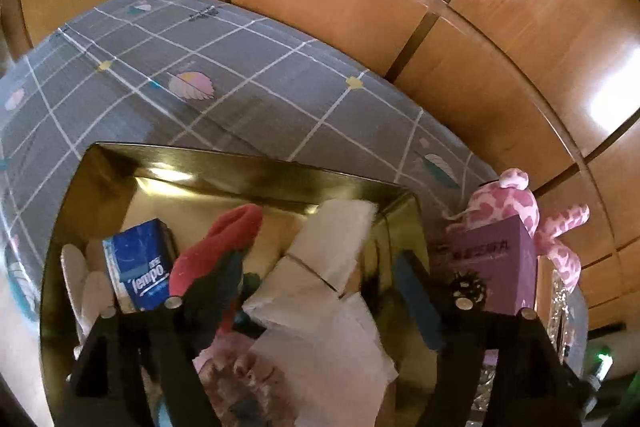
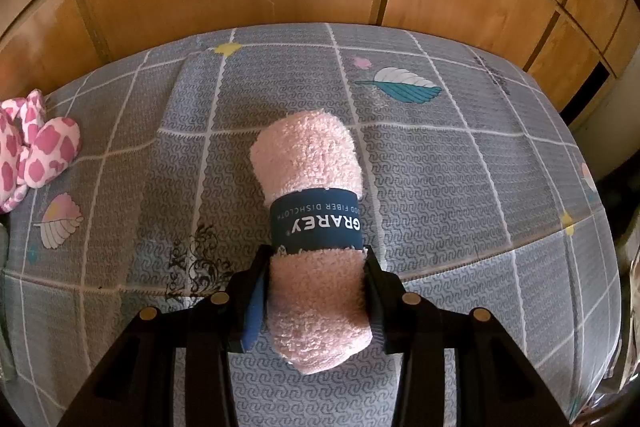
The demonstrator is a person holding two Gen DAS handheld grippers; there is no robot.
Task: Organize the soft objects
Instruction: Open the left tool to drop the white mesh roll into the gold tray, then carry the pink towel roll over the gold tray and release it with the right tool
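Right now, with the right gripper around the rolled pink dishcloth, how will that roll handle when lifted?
The pink dishcloth roll looks fluffy, so probably light and squashy; the right gripper already dents it. Its paper band likely keeps it rolled, though free ends may sag.

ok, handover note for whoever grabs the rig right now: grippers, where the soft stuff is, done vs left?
Right gripper: shut on the pink rolled dishcloth, gripped below its navy band, above the grey checked cloth.
Left gripper: open, empty, poised over the gold box.
Done: red sock, Tempo tissue pack and white tissue packets are in the box.
Left: probably drop the dishcloth into the box, then the pink spotted plush, which leans over a purple box beside the gold box.
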